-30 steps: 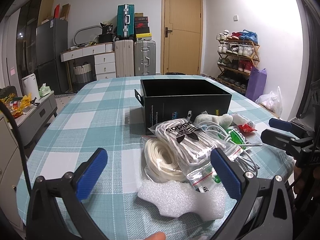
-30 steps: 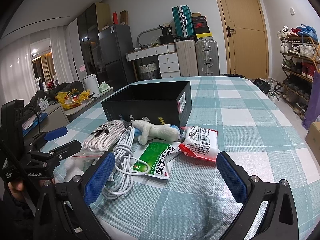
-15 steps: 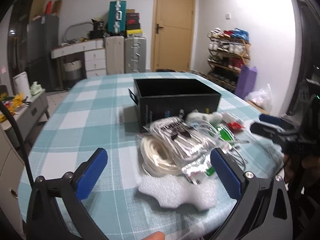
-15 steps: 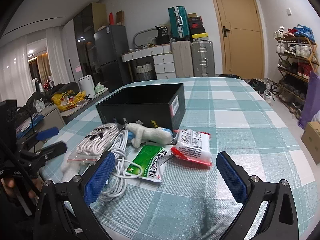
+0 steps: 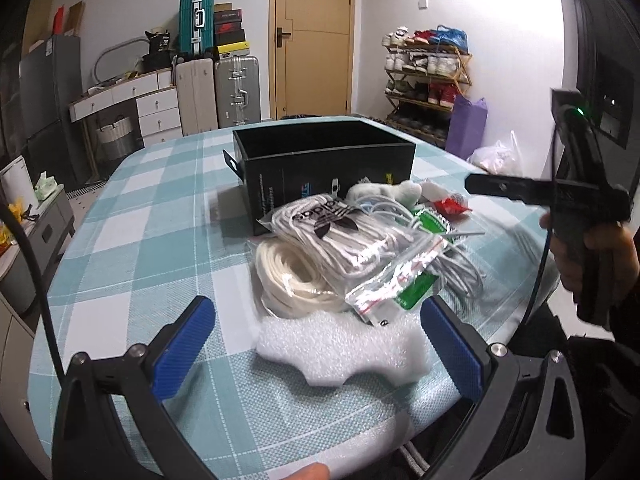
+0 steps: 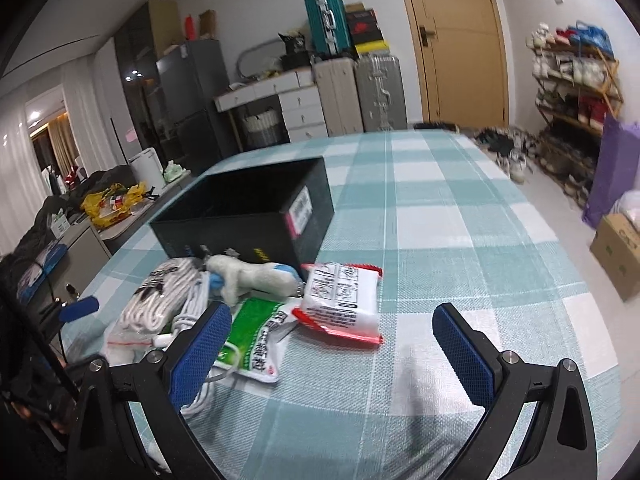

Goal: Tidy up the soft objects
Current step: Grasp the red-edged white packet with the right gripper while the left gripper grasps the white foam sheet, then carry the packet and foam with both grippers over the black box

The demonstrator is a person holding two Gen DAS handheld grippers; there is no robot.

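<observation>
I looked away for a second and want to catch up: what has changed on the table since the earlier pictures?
Only the claws moved: the right claw swung toward the red-and-white packet, and the left claw edged toward the white foam piece. Both stay open, holding nothing. The pile and the black box lie as before.

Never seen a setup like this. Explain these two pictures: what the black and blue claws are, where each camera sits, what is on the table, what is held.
No robot here: a person holds a two-finger gripper in each hand, with a fisheye camera on each looking along its fingers. One picture is from the left gripper, the other from the right gripper. Both are open and hold nothing. On the checked table stands an open black box. In front lie bagged white laces, a white cable, a plush toy, a green packet, a red-edged packet and a foam piece.
</observation>
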